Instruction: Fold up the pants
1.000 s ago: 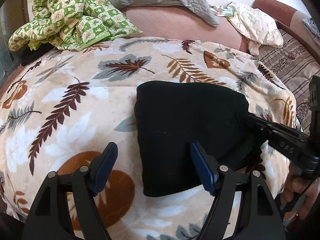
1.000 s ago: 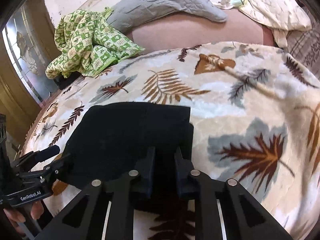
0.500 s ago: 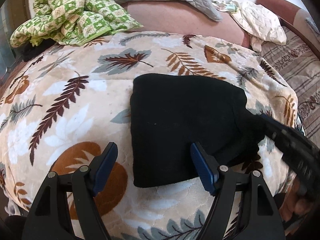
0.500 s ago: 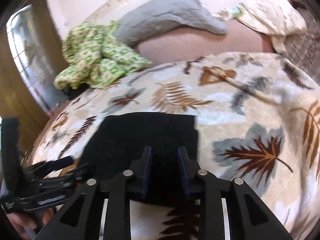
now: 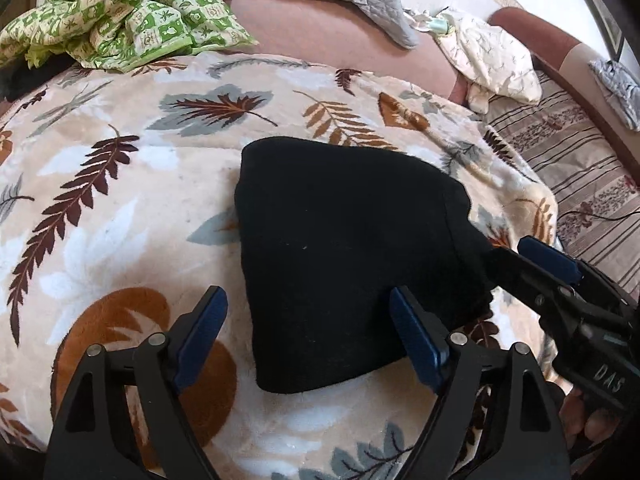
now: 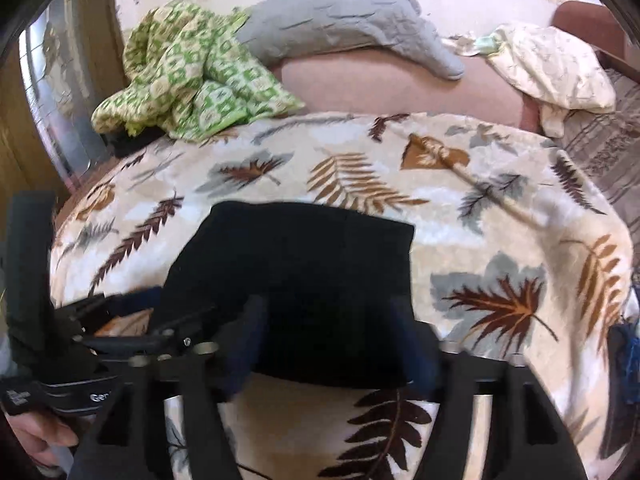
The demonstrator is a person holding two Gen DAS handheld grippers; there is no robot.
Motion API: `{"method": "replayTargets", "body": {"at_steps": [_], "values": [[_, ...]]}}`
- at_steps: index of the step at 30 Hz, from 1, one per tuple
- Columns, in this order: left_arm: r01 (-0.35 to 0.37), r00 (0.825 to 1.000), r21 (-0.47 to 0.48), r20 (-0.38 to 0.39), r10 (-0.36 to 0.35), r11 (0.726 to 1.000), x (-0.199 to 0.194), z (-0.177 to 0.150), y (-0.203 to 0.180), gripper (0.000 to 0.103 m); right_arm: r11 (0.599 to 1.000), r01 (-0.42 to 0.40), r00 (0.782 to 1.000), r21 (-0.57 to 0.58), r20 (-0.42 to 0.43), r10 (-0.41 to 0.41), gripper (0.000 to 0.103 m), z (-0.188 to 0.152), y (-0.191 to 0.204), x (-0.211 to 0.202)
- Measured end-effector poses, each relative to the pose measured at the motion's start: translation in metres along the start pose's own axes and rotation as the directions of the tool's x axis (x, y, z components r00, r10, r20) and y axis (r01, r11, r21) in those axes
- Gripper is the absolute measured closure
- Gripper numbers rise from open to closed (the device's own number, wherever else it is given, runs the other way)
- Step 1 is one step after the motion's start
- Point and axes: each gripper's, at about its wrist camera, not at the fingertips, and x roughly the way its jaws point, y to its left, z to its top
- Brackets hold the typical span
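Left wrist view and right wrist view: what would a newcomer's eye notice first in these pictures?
First, the folded black fabric pants, a compact dark block lying in the middle of the cream fleece blanket with brown and grey leaves. Next, the black left gripper with blue pads, open at their near edge, and the right gripper, whose jaws have just been opening. At the far left lies a crumpled green checked cloth.

**Black pants lying folded on the blanket**

The pants (image 5: pixel 344 248) are lying flat as a compact, thick black bundle, roughly rectangular with rounded corners (layers stacked, a folded edge showing along one side). They are resting near the front edge of the leaf-print blanket (image 5: pixel 120 200), plain and dark, with no legs trailing out.
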Motion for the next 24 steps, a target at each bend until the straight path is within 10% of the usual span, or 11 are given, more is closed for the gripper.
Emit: {"method": "replayTargets", "body": {"at_steps": [24], "values": [[0.072,0.996,-0.086,0.059,-0.067,0.994,-0.020,0.004,0.039,0.016,0.967,0.092,0.995,0.238,0.021,-0.099,0.021,0.005,0.003,-0.032]]}}
